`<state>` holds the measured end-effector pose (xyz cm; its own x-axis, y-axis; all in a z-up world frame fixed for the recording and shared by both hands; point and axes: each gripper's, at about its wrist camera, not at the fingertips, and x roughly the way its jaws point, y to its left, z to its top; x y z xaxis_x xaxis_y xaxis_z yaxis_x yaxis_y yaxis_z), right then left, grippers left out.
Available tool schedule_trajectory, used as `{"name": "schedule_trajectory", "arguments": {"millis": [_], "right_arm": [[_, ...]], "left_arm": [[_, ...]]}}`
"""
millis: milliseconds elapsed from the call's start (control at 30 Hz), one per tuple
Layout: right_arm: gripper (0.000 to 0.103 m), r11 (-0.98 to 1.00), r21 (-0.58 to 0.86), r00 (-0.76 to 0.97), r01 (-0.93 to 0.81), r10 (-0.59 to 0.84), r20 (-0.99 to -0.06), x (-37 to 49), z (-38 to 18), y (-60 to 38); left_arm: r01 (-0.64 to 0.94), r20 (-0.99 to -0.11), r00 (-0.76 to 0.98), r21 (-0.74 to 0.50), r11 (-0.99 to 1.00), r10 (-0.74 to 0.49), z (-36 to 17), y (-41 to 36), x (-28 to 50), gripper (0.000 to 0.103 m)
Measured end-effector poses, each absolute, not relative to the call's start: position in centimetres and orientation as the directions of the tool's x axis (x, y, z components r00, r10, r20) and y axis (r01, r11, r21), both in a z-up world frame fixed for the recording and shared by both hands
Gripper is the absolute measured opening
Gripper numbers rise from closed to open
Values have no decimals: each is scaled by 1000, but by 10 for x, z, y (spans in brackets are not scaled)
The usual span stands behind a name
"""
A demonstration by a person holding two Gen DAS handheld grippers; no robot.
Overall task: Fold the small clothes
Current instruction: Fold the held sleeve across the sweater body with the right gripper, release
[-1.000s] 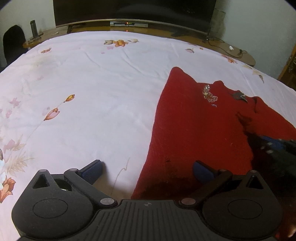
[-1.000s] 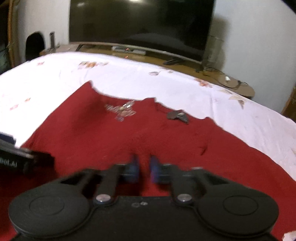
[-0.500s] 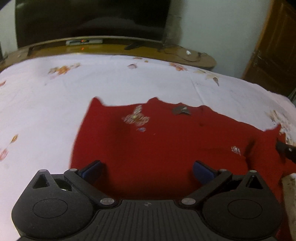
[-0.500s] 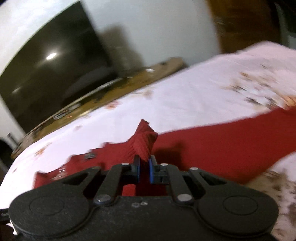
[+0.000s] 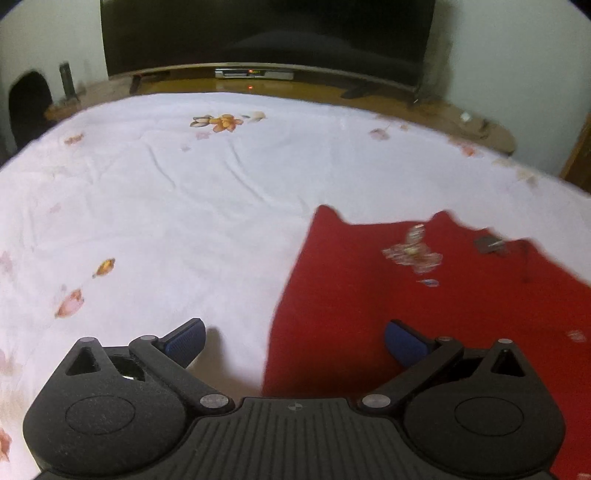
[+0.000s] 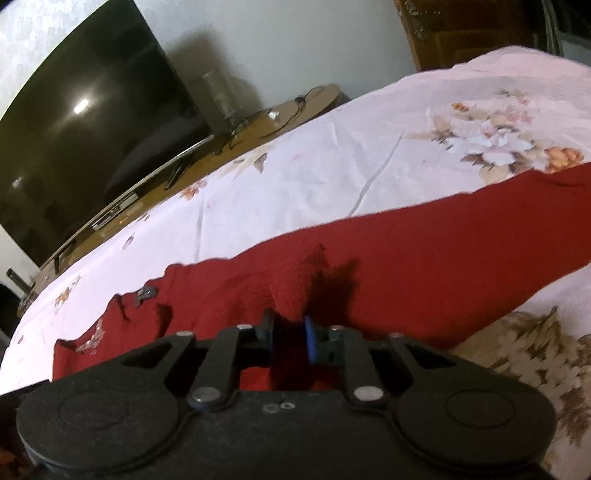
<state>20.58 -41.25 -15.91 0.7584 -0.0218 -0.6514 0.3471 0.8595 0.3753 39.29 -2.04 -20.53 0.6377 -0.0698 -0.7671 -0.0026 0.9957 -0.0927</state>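
Observation:
A red knitted garment (image 5: 388, 314) lies spread on the white flowered bed sheet (image 5: 184, 203), with a sparkly ornament (image 5: 412, 253) and a grey tag (image 5: 489, 244) near its far edge. My left gripper (image 5: 293, 339) hovers open and wide over the garment's left edge, holding nothing. In the right wrist view the garment (image 6: 424, 266) stretches across the bed. My right gripper (image 6: 289, 332) is low over it, its jaws opening. Red cloth shows in the narrow gap between them, slack rather than pinched.
A large dark television (image 5: 266, 29) stands on a wooden stand (image 5: 461, 118) beyond the far edge of the bed. A wooden door (image 6: 461, 33) is at the right. Bare sheet (image 6: 369, 147) extends left of and beyond the garment.
My right gripper rolled and swept sideways with a pinched peak of red cloth; now its jaws have parted and the peak lies flat. The left wrist view swung right, then back left.

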Motion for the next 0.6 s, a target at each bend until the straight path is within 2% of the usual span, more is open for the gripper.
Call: {"name": "schedule_trajectory", "arguments": {"millis": [67, 167, 300, 433, 533, 567, 600], "right_arm": [[24, 856, 385, 755, 345, -9, -656, 206, -160, -411], [38, 854, 389, 748, 346, -1, -664, 206, -162, -410], [39, 855, 382, 737, 351, -1, -675, 204, -164, -408], [45, 846, 382, 728, 372, -10, -686, 202, -169, -409], [42, 850, 371, 726, 374, -19, -687, 203, -171, -406], [37, 851, 364, 723, 379, -27, -690, 203, -172, -405], [22, 855, 354, 720, 380, -32, -694, 205, -172, -403]], "left_arm": [[19, -762, 638, -130, 991, -113, -196, -19, 379, 103], [69, -758, 636, -135, 989, -147, -186, -19, 357, 103], [103, -772, 608, -151, 983, -183, -184, -18, 334, 103], [111, -758, 630, -128, 986, -169, -185, -24, 335, 103], [113, -750, 630, -166, 980, -200, -186, -32, 349, 103], [130, -745, 631, -172, 976, -216, -188, -39, 354, 103], [138, -751, 628, -153, 979, -206, -193, -46, 360, 103]]}}
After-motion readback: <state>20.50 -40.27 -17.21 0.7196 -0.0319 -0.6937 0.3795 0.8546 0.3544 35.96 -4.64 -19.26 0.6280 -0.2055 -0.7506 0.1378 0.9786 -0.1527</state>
